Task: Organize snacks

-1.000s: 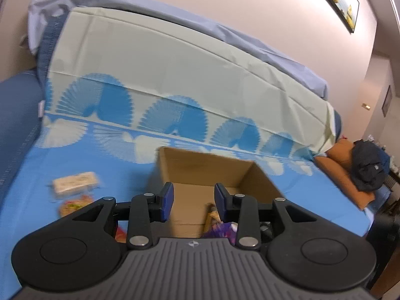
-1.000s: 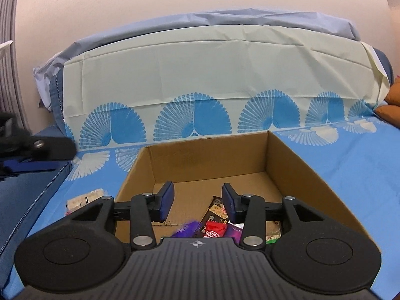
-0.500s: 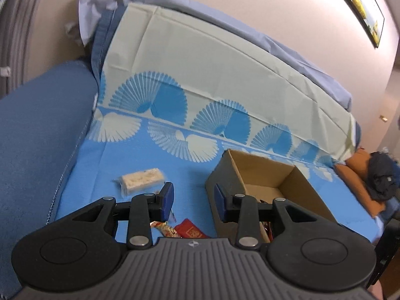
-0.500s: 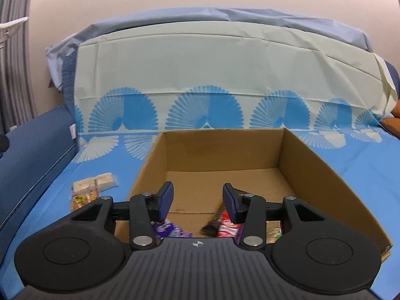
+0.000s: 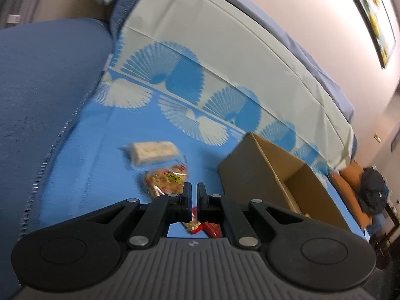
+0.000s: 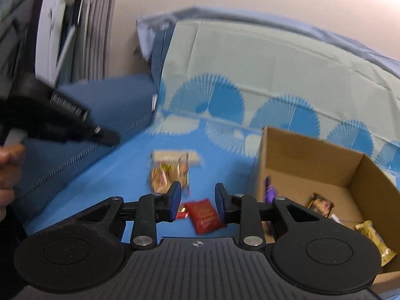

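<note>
- Left wrist view: left gripper (image 5: pixel 194 190) with jaws brought together, nothing between them, above the blue patterned sheet (image 5: pixel 105 145).
- Ahead of it: clear bag of mixed snacks (image 5: pixel 166 180), pale wrapped bar (image 5: pixel 155 152) just beyond. Cardboard box (image 5: pixel 252 172) to the right.
- Right wrist view: right gripper (image 6: pixel 198 197), jaws have just been closing, narrow gap, nothing pinched; red packet (image 6: pixel 203 215) lies on the sheet below.
- Box holds several wrapped snacks (image 6: pixel 322 203).

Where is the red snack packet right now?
The red snack packet lies on the blue bedsheet, outside the cardboard box to its left in the right wrist view, just nearer than the clear bag of snacks.
</note>
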`<state>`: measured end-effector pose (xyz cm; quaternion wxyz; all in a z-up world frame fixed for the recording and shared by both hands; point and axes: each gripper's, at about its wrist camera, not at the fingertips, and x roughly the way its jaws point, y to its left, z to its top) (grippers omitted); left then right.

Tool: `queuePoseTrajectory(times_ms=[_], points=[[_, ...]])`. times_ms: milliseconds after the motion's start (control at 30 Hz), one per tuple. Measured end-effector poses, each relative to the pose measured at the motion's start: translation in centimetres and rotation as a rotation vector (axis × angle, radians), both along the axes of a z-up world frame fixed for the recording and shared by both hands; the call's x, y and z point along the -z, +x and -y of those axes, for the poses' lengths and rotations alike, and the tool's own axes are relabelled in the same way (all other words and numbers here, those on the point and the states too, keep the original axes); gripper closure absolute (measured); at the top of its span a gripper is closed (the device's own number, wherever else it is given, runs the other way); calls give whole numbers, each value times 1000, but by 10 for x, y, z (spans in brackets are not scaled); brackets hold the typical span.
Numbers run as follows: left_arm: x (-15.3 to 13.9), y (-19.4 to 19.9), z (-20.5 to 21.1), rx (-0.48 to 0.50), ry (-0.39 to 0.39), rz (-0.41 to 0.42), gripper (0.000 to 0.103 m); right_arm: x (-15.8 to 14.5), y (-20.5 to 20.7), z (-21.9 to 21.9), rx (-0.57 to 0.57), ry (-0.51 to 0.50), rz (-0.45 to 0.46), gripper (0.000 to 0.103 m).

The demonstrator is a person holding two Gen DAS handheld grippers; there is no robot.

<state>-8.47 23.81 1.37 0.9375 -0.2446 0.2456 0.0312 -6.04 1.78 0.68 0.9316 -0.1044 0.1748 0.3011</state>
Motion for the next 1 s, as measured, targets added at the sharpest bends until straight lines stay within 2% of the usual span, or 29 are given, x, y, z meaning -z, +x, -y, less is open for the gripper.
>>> queuePoseTrajectory(times_ms=[133,233,333,400,467,567,633,667,700,733,767,833,900,1000], points=[[7,14,7,24,14,-5,100,13,17,-36,82,-122,-32,72],[12,21,2,10,-6,-10,100,24,36,-66,147,-195,-42,71],[14,21,-6,-16,-34,-3,100,41,60,-91,194,-236,-78,65],[15,19,-12,-33,-63,4,100,53,76,-106,220,-269,-89,54],[15,17,-18,-47,-84,11,100,62,95,-111,247,-269,-137,45],[16,19,-23,-57,-104,15,100,73,109,-114,221,-257,-226,37],[17,20,-25,-61,-114,13,100,76,111,-111,215,-231,-263,36],[17,21,-26,-64,-117,11,100,77,111,-108,214,-200,-286,37],[17,22,-26,-66,-119,9,100,77,112,-104,212,-166,-309,43],[18,22,-26,-67,-120,9,100,77,112,-100,208,-134,-321,52],[18,23,-27,-69,-121,8,100,77,110,-98,194,-117,-321,67],[19,23,-29,-75,-127,6,100,77,99,-99,159,-125,-285,72],[19,23,-30,-78,-131,5,100,74,90,-97,135,-113,-265,85],[19,23,-29,-82,-127,-2,100,61,80,-90,130,-104,-271,93]])
